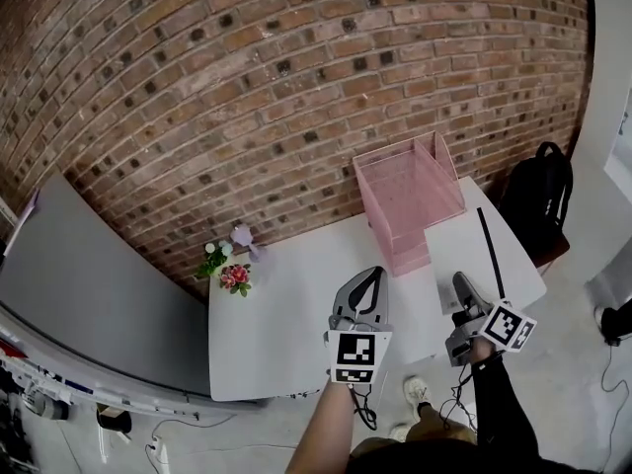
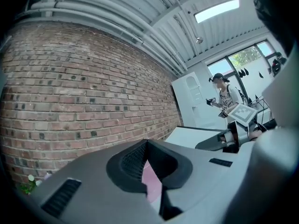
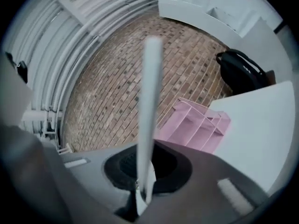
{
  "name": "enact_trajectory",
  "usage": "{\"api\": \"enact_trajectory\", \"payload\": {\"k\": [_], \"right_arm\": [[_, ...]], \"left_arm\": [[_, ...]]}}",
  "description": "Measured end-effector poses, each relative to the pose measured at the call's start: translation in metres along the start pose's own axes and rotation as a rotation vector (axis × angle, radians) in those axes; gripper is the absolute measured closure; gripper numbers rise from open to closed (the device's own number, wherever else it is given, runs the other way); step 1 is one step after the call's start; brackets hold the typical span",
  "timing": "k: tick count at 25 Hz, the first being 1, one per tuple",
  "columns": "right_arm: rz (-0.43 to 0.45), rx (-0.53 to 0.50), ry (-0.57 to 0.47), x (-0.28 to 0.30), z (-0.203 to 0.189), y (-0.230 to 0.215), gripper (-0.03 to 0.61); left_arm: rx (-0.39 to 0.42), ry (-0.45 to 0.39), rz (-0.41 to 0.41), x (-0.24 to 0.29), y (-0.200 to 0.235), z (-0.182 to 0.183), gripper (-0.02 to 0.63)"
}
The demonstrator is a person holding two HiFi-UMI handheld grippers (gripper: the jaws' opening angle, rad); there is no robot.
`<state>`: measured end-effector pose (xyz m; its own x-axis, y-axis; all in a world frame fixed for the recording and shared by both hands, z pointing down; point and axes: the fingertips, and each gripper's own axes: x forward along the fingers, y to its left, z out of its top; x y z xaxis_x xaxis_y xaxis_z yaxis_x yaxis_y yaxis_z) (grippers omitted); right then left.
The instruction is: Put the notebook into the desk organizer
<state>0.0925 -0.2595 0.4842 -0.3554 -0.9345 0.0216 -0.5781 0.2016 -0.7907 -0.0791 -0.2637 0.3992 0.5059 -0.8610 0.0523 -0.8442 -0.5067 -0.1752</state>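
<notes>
Worktop (image 1: 276,324): white, set against a brick wall.

1. Flowers (image 1: 229,270): small bunch at the far left corner, well apart from everything else. No part in the task.

2. Left hand-held gripper (image 1: 373,276): clenched, tips meeting, nothing between them. Hovers over the middle of the worktop, pointed at the wall, just short of the organizer's near end.

3. Desk organizer (image 1: 407,200): pink mesh, several compartments, backed against the bricks right of centre. Runs from the wall toward the person. Which way the slots open: not certain from here.

4. Notebook (image 1: 464,250): white, with a black strap along its right side. Sits right of the organizer, far left corner just beside the organizer's front; touching or not cannot be told. Long axis runs away from the person, roughly in line with the strap. Seen edge-on in the right gripper view, rising straight out of the jaws.

5. Right hand-held gripper (image 1: 461,284): clamped on the notebook's near edge. Clearly the nearer of the two, already in charge.

6. Backpack (image 1: 538,200): black, off the worktop's right side.

Relation governing the coming move, as judged: organizer ahead and to the left of the held notebook. Probably calls for a short carry forward and leftward, edge lined up with a compartment. Not yet inside.
</notes>
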Motion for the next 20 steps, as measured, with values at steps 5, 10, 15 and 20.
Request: {"api": "enact_trajectory", "payload": {"k": [5, 10, 15, 20], "right_arm": [[0.052, 0.181, 0.027, 0.026, -0.013, -0.021, 0.569], [0.022, 0.260, 0.069, 0.039, -0.029, -0.047, 0.569], [0.034, 0.392, 0.096, 0.053, -0.044, -0.065, 0.569], [0.040, 0.439, 0.141, 0.068, -0.057, -0.077, 0.569]], "left_arm": [[-0.011, 0.009, 0.010, 0.024, 0.005, -0.005, 0.604], [-0.016, 0.021, 0.022, 0.043, 0.011, -0.012, 0.604], [-0.020, 0.035, 0.029, 0.058, 0.015, -0.017, 0.604], [-0.025, 0.054, 0.044, 0.067, 0.021, -0.027, 0.604]]}}
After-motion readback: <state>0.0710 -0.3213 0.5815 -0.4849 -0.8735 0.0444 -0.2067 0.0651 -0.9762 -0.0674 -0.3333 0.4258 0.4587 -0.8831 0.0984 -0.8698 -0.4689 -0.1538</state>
